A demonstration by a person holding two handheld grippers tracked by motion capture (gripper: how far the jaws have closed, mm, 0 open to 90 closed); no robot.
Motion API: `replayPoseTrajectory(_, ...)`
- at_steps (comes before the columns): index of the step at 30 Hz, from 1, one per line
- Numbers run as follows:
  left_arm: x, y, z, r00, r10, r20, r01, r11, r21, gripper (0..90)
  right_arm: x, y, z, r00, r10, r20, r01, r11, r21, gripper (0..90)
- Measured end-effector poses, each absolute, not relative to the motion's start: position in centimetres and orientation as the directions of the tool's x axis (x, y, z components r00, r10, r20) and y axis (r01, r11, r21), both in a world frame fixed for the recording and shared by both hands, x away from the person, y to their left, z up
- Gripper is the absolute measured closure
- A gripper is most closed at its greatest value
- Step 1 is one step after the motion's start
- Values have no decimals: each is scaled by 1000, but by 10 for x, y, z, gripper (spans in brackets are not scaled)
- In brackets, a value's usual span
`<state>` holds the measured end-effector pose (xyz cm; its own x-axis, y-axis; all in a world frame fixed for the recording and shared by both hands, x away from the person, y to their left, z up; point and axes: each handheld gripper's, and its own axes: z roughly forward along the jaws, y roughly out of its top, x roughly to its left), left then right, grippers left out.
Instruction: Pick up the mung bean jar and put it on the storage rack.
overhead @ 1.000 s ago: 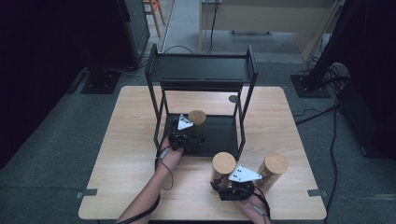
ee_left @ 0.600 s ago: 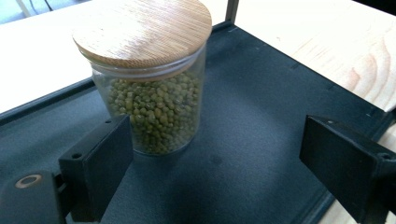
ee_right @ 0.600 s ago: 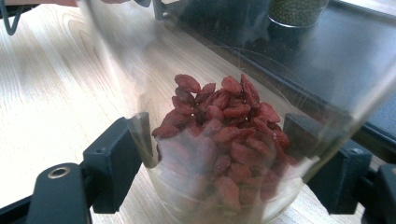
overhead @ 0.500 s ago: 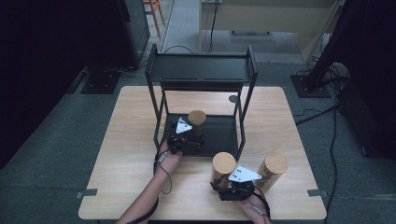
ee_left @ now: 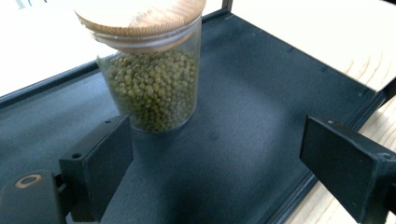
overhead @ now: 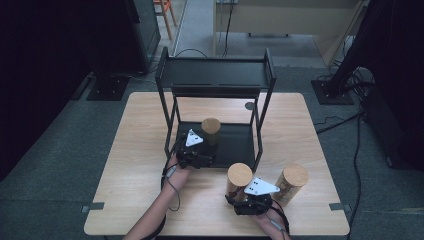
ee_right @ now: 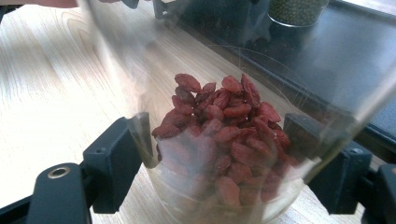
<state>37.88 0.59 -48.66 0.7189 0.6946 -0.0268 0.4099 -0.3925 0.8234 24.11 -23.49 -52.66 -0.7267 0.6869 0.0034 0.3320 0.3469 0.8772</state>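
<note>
The right gripper (overhead: 240, 197) stands near the front edge of the tabletop (overhead: 125, 165), its jaws set on either side of the clear glass jar of red dried berries with a round wooden lid (overhead: 239, 178). In the right gripper view the jaws press against the lower wall of this jar (ee_right: 219, 140), so it appears gripped, upright, with its long axis vertical. The black two-tier metal shelf rack (overhead: 216, 75) lies straight ahead of the jar, toward the far edge, and its lower tray (overhead: 235, 145) has bare room to the right of the clear glass jar of green beans with a wooden lid (overhead: 211, 131). That forward line from the jaws to the tray's front rim is probably what the coming move turns on: lift, clear the rim, set down beside the bean jar.

The left gripper (overhead: 196, 150) hovers over the tray's front left part, jaws spread wide and empty, the bean jar (ee_left: 152, 70) just beyond them and apart. A third lidded jar (overhead: 291, 181) stands just beside the right gripper, toward the right edge.
</note>
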Motion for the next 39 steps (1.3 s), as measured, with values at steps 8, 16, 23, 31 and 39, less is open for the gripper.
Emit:
replayPoseTrajectory(8, 369, 9, -488, 723, 690, -34, 413, -391, 823, 101, 241, -235, -527, -727, 687, 2, 332, 349, 877, 206)
replayPoseTrajectory(16, 361, 9, -488, 723, 690, -28, 402, -388, 830, 101, 241, -235, -527, -727, 687, 3, 332, 348, 876, 206)
replayPoseTrajectory(23, 356, 10, -488, 733, 680, -29, 401, -397, 826, 101, 241, -235, -527, -727, 687, 2, 332, 348, 877, 206)
replayPoseTrajectory(31, 348, 16, -487, 746, 664, -54, 393, -373, 840, 101, 242, -235, -527, -727, 686, 4, 333, 347, 877, 206)
replayPoseTrajectory(39, 341, 19, -490, 744, 667, -32, 383, -387, 839, 102, 242, -235, -527, -728, 685, 11, 338, 345, 876, 206)
